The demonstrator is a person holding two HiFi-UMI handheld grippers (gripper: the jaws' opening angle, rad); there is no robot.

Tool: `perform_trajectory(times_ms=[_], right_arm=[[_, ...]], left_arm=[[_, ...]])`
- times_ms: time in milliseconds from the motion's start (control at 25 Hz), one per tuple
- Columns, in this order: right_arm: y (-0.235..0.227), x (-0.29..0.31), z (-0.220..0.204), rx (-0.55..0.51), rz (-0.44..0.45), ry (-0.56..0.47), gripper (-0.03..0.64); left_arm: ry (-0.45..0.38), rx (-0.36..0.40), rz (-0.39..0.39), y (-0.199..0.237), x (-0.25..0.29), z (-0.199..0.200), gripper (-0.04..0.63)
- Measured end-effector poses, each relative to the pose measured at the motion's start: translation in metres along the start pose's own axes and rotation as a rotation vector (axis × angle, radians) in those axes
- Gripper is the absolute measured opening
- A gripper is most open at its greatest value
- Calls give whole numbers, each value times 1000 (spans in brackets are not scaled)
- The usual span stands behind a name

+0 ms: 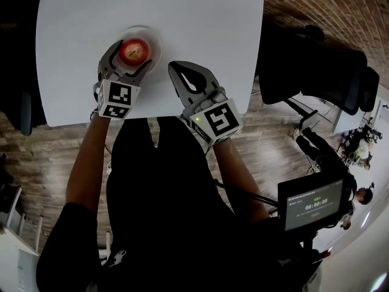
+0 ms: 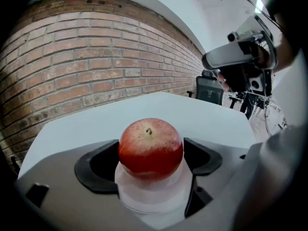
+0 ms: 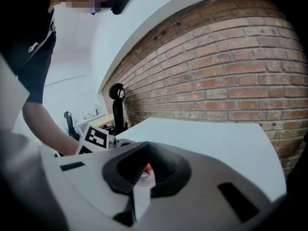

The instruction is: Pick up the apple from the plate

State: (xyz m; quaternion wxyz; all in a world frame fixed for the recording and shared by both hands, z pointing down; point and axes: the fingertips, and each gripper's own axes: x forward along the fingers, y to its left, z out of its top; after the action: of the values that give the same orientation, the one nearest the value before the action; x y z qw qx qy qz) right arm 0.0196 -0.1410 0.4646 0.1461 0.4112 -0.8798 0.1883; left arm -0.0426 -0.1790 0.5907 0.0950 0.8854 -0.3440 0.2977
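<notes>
A glossy, round red apple (image 2: 150, 148) sits on a small round translucent-white plate (image 2: 154, 199) on the smooth white table (image 1: 200, 23). The left gripper (image 1: 130, 56) spreads its curved grey, black-padded jaws wide either side of the apple without squeezing it. Just beside it, the right gripper (image 1: 176, 69) has its jaws together with nothing between them.
</notes>
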Motion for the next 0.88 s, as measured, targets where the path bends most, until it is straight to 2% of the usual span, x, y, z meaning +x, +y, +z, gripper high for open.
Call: perform_trajectory(times_ms=[720,880], right_arm=[[-6,-7,-3,6,-16,-7,3],[-9,-9,-3,11,-23,-17,3]], left_arm=[[0,-6,5,5,4,2,407],[-2,-45,13,8,4,4,405]])
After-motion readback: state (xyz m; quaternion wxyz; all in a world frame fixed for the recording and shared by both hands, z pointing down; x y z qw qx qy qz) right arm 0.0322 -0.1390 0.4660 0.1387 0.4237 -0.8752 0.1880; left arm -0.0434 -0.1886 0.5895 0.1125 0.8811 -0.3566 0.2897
